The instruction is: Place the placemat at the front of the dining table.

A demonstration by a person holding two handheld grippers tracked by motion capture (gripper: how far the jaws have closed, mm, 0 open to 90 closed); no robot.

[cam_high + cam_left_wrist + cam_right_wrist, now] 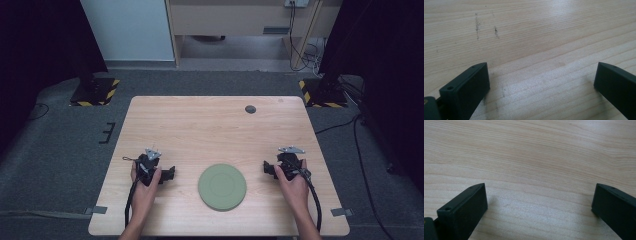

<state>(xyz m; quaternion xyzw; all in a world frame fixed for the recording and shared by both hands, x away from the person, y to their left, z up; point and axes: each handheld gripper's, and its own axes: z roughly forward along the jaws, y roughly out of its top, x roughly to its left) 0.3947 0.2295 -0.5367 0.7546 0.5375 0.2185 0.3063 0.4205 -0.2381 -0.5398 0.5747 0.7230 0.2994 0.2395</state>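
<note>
green round flat plate (pixel 222 186) lies on the light wooden table (pixel 210 125), near the front edge and about midway between the two hands, touched by neither gripper. it sits flat, with a faint inner ring visible on its face.

left gripper (pixel 170 174), a black two-jaw tool with a grey three-cornered plate on top, rests low over the table just to the left of the green plate, its jaws pointing toward it but apart from it. the person's left hand (pixel 145 182) wraps its handle, and a black cable trails back along the forearm. in the left gripper view the left gripper (pixel 541 77) has its jaws spread wide, released, with bare wood grain and a few dark scuff marks between and beyond them.

right gripper (pixel 267 168), of the same black build with its own grey plate, sits just to the right of the green plate, jaws turned toward it and also apart from it. the person's right hand (pixel 292 182) holds it, with a cable looping back beside the wrist. in the right gripper view the right gripper (pixel 539 196) likewise stands released, jaws wide apart, pale wood between them.

farther back on the table, near the far edge and right of centre, is a small dark round cable hole (pixel 250 109). the table stands on grey carpet, with two black stand bases edged in yellow-and-black striped tape (pixel 92 92) at its far corners.
</note>
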